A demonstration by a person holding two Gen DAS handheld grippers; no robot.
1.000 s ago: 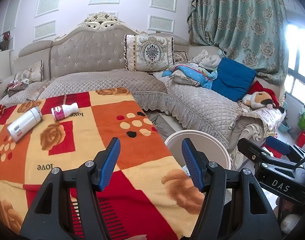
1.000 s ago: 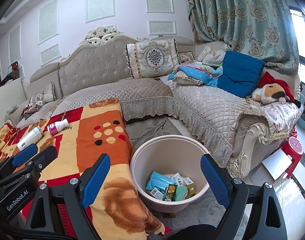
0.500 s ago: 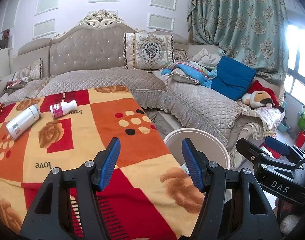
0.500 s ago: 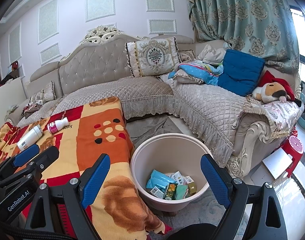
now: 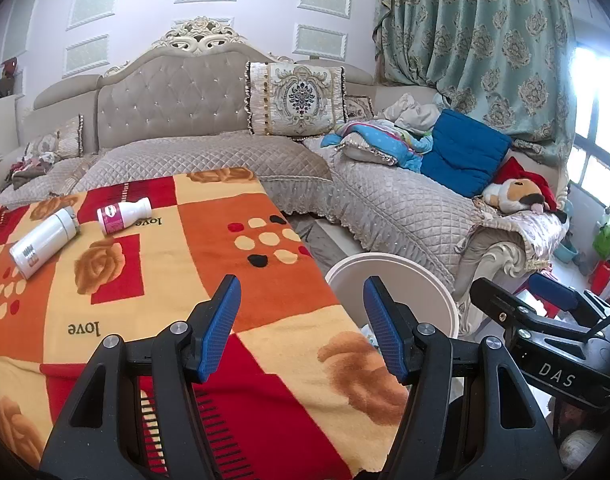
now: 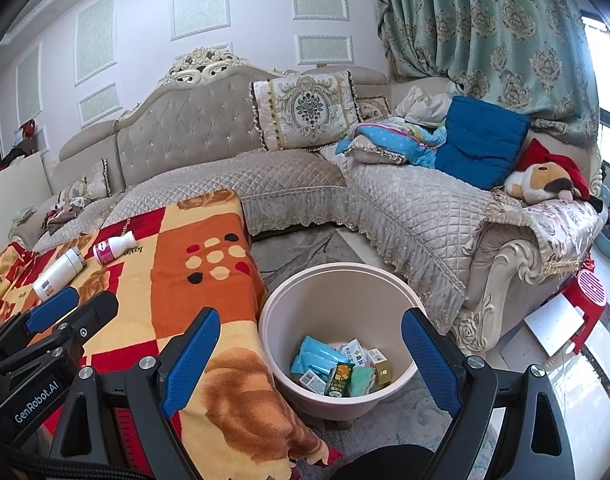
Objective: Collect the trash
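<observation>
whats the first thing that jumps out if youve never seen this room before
The loud red, orange and yellow blanket fills the left foreground, with a white bottle and a pink-labelled bottle lying on their sides near its far left corner. Just off its right edge, on the floor, stands a pale bin with packets and cartons at the bottom. Behind both runs a tufted beige sofa.

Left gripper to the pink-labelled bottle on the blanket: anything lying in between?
No. In the left wrist view only bare patterned blanket lies between the open left gripper and the pink-labelled bottle.
</observation>
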